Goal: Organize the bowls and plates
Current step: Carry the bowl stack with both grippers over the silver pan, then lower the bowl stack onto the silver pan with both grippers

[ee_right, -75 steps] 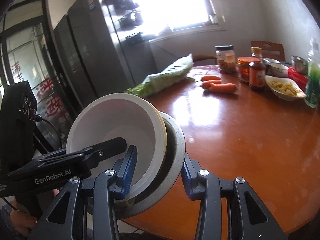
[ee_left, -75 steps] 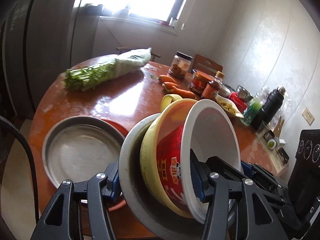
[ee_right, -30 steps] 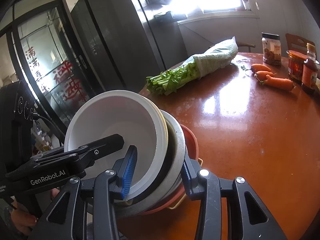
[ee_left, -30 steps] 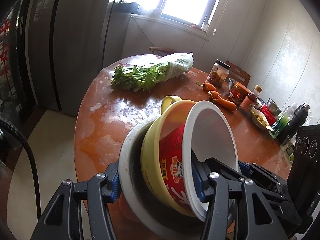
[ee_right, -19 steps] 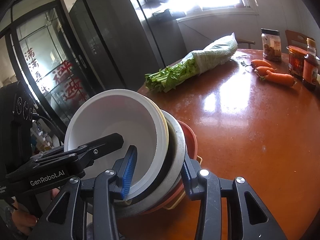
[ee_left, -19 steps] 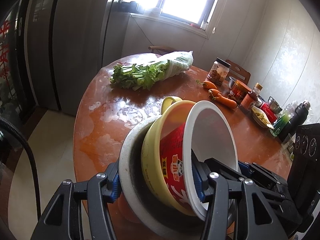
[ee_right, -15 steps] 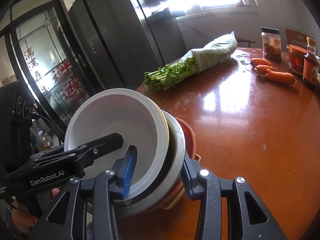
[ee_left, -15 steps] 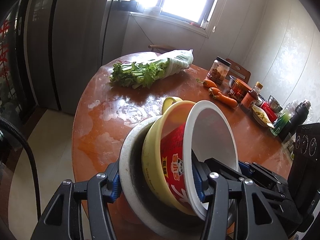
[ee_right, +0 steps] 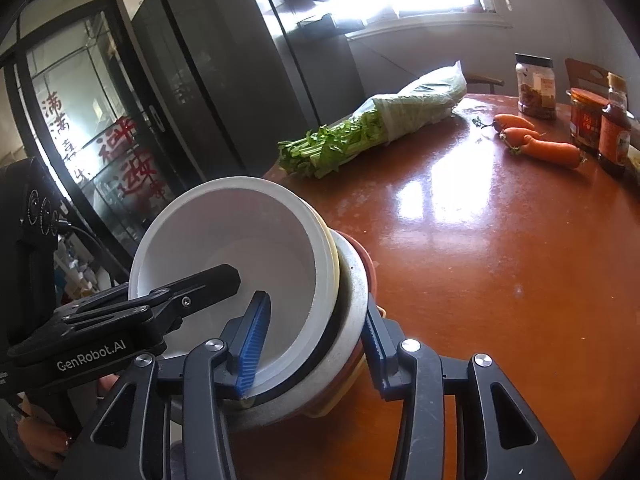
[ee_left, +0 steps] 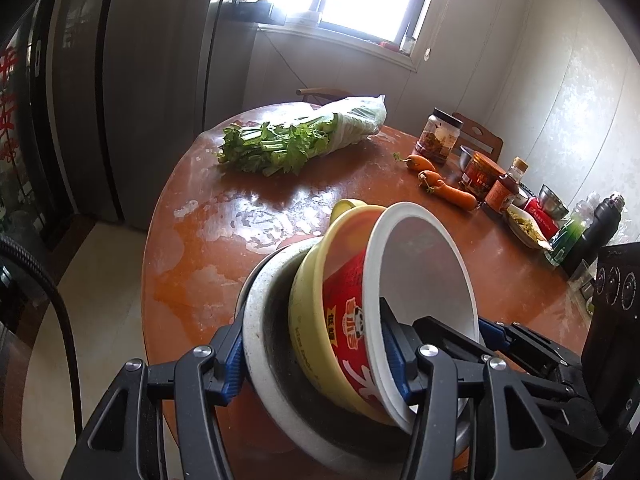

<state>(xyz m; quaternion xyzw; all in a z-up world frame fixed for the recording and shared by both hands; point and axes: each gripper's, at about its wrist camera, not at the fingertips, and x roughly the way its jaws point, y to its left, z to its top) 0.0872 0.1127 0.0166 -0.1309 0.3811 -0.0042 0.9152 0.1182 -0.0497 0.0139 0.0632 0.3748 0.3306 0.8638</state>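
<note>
Through the left wrist camera, the left gripper [ee_left: 316, 356] clamps a tilted stack of dishes: its blue pads press the grey metal plate [ee_left: 260, 340] on one side and the inside of the white bowl [ee_left: 424, 276] on the other. A yellow bowl [ee_left: 308, 300] nests between them. The stack hangs over the near edge of the round brown table [ee_left: 360, 208], where bagged celery [ee_left: 296, 140] and carrots [ee_left: 444, 186] lie farther back.

Through the right wrist camera, the right gripper [ee_right: 312, 340] straddles the same stack's rim. Its jaws are opening: the left pad stands clear inside the white bowl [ee_right: 260, 248], the right one sits against the grey metal plate [ee_right: 352, 284]. A red dish [ee_right: 366, 260] peeks behind.
</note>
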